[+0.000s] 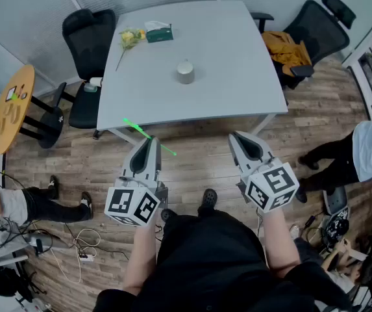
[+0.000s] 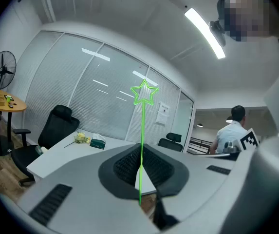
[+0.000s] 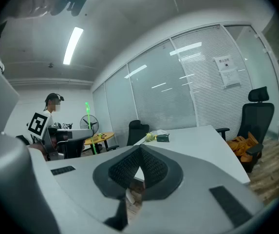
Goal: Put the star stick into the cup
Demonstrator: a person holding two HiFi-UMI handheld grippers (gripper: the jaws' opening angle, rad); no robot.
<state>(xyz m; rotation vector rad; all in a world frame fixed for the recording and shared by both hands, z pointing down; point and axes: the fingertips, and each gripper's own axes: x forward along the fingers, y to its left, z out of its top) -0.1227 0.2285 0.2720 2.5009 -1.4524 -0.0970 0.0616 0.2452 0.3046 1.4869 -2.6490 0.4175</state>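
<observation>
My left gripper [image 1: 150, 140] is shut on the green star stick [image 1: 148, 136], held over the floor short of the table's near edge. In the left gripper view the stick [image 2: 140, 150] rises straight from between the closed jaws, its star outline at the top. The grey cup [image 1: 186, 72] stands upright near the middle of the white table [image 1: 237, 57], well beyond both grippers. My right gripper [image 1: 241, 138] is shut with nothing in it, also short of the table edge. From the right gripper view the stick [image 3: 90, 128] shows at the left.
A tissue box [image 1: 159, 32] and a yellow flower [image 1: 129, 39] lie at the table's far left. Black chairs [image 1: 88, 51] stand at the left and the far right. A round yellow side table [image 1: 12, 106] is at the left. A person [image 1: 361, 151] stands at the right.
</observation>
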